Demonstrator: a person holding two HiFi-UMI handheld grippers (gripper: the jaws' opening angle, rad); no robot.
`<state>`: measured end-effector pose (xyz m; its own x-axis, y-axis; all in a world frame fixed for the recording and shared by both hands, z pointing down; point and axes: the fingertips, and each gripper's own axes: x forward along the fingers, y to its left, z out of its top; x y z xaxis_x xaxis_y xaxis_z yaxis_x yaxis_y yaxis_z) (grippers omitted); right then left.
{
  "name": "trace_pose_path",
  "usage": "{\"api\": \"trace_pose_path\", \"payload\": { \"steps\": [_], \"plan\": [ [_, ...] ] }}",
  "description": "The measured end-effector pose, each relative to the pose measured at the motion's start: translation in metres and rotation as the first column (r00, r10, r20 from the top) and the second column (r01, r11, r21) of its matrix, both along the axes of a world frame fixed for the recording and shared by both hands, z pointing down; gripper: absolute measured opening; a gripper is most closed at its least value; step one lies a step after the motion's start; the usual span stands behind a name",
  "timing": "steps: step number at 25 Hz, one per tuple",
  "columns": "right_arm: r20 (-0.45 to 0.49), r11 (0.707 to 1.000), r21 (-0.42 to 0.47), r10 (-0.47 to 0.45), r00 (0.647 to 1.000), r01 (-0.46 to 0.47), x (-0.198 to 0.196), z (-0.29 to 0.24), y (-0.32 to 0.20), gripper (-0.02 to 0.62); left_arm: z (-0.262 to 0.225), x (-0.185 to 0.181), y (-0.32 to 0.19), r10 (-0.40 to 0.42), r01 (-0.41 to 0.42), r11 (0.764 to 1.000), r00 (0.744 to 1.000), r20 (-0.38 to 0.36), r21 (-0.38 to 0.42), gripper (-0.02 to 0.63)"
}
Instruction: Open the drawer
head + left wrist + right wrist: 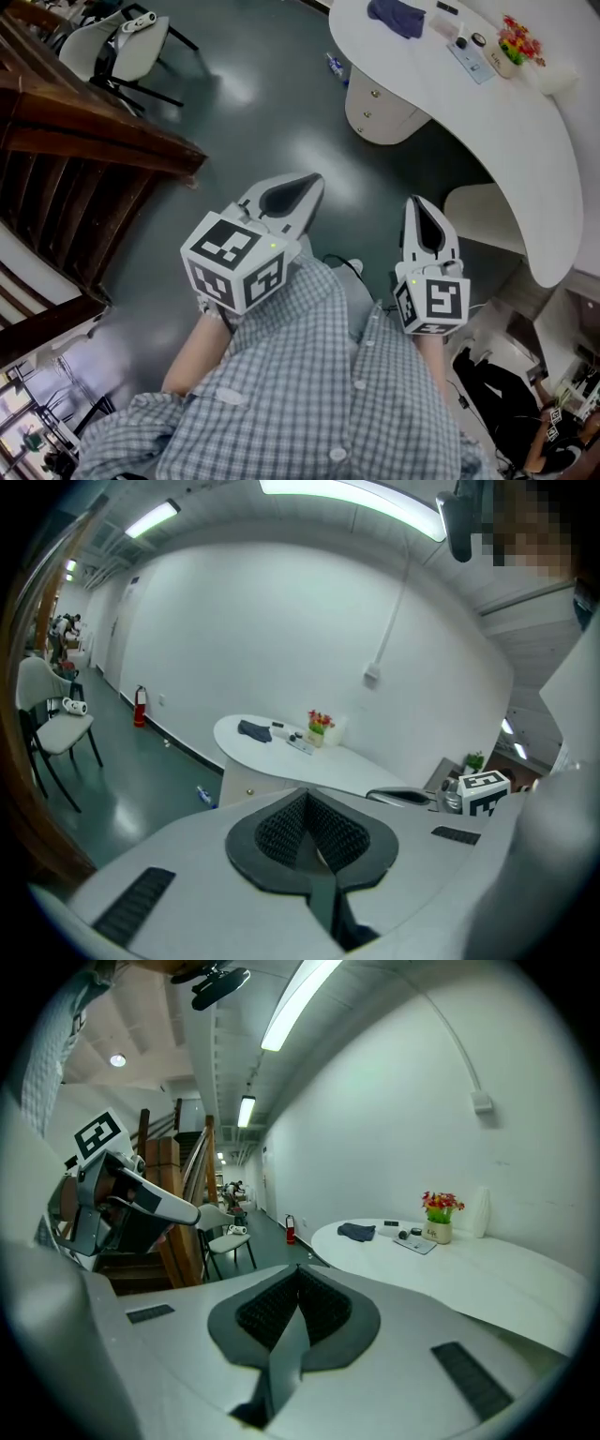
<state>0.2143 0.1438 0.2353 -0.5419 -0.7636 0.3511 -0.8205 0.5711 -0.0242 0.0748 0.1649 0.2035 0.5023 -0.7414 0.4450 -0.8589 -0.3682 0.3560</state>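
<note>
Head view: left hand-held gripper and right hand-held gripper pressed together, empty, well apart from the drawer under the desk (approach stage, I'd say); next, spread jaws at its knob.

Office or reception-type interior; a long curved white desk is set along a plain white wall and is carried on a rounded drawer pedestal; a flower pot is placed on the desk; a glossy dark green floor, ceiling strip lights, a white chair, a red fire extinguisher by the wall and a wooden staircase are also shown
</note>
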Motion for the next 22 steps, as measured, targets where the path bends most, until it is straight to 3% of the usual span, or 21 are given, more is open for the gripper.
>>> {"api": "trace_pose_path", "payload": {
  "steps": [13, 22],
  "plan": [
    [-0.01, 1.0, -0.007, -0.006, 1.0, 0.006, -0.131, -0.001, -0.051, 0.009, 0.001, -0.13, -0.052, 0.008, -0.008, 1.0, 1.0, 0.004, -0.01, 0.003],
    [-0.035, 0.999, -0.044, 0.029, 0.999, -0.031, -0.161, 0.01, -0.059, 0.009, 0.014, -0.159, -0.072, 0.052, -0.052, 0.998, 0.999, -0.016, -0.029, 0.003]
  ]
}}
